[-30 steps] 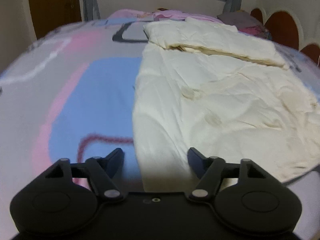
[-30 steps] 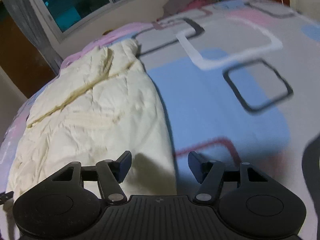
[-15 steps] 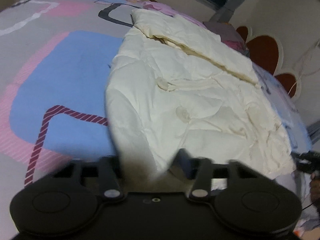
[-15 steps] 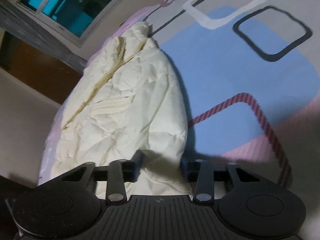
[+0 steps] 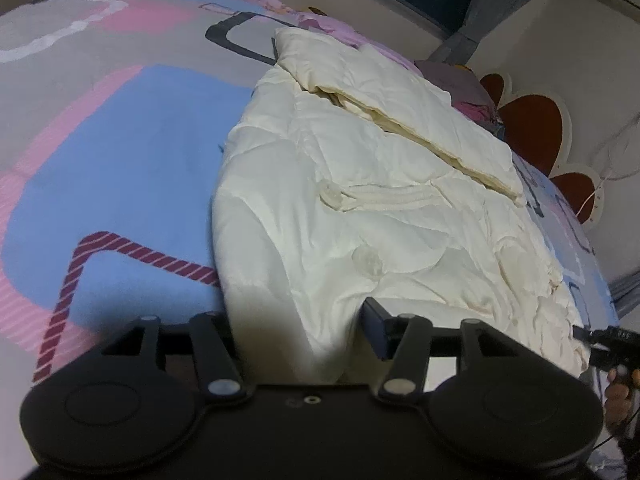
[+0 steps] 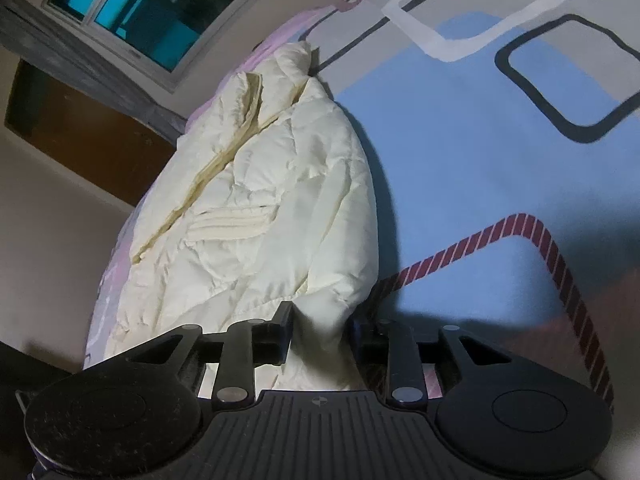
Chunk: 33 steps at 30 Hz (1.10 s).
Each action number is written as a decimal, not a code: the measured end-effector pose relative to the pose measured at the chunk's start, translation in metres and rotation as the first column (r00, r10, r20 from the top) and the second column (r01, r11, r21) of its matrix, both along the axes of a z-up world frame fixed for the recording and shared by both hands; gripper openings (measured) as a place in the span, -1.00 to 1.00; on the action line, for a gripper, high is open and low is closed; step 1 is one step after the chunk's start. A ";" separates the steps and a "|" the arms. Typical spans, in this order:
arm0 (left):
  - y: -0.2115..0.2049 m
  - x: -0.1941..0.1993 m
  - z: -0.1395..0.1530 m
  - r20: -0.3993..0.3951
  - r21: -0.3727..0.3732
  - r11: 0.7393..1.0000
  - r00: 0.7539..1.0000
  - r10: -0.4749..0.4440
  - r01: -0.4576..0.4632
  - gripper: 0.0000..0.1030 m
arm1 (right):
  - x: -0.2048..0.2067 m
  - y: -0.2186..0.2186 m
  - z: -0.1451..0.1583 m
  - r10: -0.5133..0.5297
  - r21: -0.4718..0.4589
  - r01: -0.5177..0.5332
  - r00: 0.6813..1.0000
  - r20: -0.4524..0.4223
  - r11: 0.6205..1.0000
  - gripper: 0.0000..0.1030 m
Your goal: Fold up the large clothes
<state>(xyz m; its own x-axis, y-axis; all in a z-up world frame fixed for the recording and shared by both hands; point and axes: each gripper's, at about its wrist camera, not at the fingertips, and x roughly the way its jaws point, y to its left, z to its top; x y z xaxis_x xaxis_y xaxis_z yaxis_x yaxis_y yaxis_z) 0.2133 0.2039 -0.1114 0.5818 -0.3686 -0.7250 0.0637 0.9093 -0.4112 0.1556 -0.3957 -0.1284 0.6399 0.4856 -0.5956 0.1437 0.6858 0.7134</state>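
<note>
A large cream padded jacket (image 5: 360,184) lies on a bed with a patterned cover (image 5: 120,152). Its far part is folded over itself. My left gripper (image 5: 296,332) is shut on the near hem corner of the jacket, and the fabric bulges up between its fingers. My right gripper (image 6: 320,328) is shut on the other near corner of the jacket (image 6: 272,208), which rises off the bed cover (image 6: 460,168). The right gripper also shows at the right edge of the left wrist view (image 5: 604,340).
The bed cover has blue, pink and grey patches with rope-like lines. A headboard with red heart shapes (image 5: 532,128) stands at the right. Pillows and clothes (image 5: 460,80) lie at the far end. A window (image 6: 152,4) and brown door (image 6: 80,136) are behind.
Both grippers went from open above the jacket's near edge to shut on its corners. The near hem has been lifted off the bed and the fabric bunches up.
</note>
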 end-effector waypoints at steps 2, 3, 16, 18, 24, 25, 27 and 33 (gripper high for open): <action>0.000 -0.003 -0.001 0.003 0.000 1.000 1.000 -0.003 0.003 -0.18 | -0.007 -0.003 -0.006 -0.008 0.052 0.008 1.000 -0.007 0.999 -0.42; 0.001 -0.004 -0.002 0.002 0.000 1.000 1.000 -0.007 0.007 -0.34 | -0.011 -0.005 -0.007 -0.009 0.064 0.010 1.000 -0.006 0.998 -0.42; 0.001 -0.010 -0.001 -0.006 0.002 1.000 1.000 0.015 -0.015 -0.30 | 0.002 -0.007 0.005 0.029 0.015 -0.028 0.999 -0.040 0.999 -0.14; 0.002 -0.009 -0.002 -0.008 0.003 1.000 1.000 0.026 -0.026 -0.47 | 0.000 0.001 0.004 0.078 -0.020 -0.079 0.996 -0.039 0.997 -0.56; 0.024 -0.037 0.012 0.143 -0.192 0.977 0.982 0.119 -0.091 -0.84 | -0.024 -0.016 0.032 0.019 0.067 -0.028 0.991 0.131 0.997 -0.92; 0.025 -0.037 0.008 0.124 -0.185 0.977 0.983 0.133 -0.108 -0.84 | -0.021 -0.014 0.031 0.039 0.028 -0.042 0.993 0.113 0.999 -0.92; 0.023 -0.029 -0.007 0.035 -0.136 0.982 0.990 0.134 -0.128 -0.84 | -0.008 -0.003 0.016 0.081 -0.050 -0.081 0.997 0.011 0.996 -0.92; 0.020 -0.033 0.010 0.077 -0.181 0.974 0.986 0.151 -0.135 -0.85 | -0.004 -0.014 0.030 0.003 0.065 -0.010 0.995 0.099 0.998 -0.91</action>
